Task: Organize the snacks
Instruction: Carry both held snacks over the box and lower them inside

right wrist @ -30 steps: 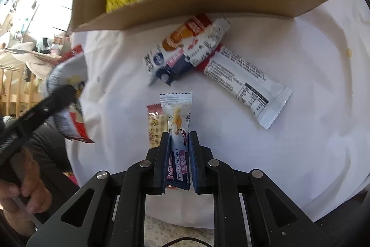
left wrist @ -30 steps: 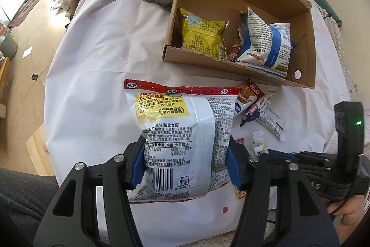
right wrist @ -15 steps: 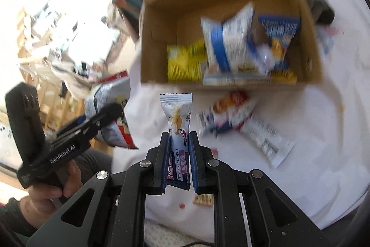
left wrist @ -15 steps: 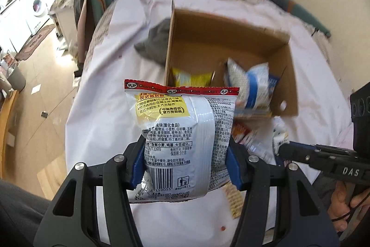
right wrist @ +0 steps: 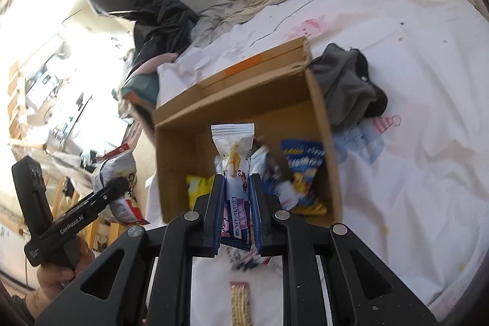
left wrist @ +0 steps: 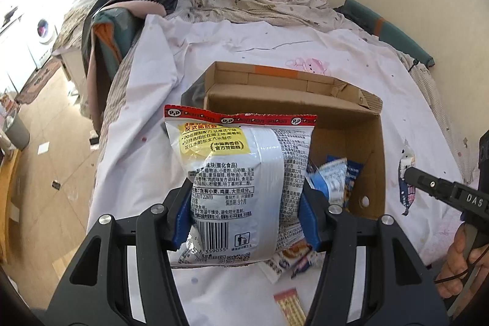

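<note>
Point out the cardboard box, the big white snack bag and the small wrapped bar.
cardboard box [left wrist: 374, 173]: left wrist view, inner right wall.
big white snack bag [left wrist: 244, 173]: left wrist view, printed back.
small wrapped bar [right wrist: 233, 148]: right wrist view, upper half.

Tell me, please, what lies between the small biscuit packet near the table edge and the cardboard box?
In the left wrist view, loose snack bars lie on the white sheet between the biscuit packet and the cardboard box.

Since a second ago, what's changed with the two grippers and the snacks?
Both grippers rose off the sheet toward the cardboard box. The left gripper lifted the big white bag; the right gripper lifted the small packet. Both grips are unchanged; the box and loose snacks stayed put.
</note>
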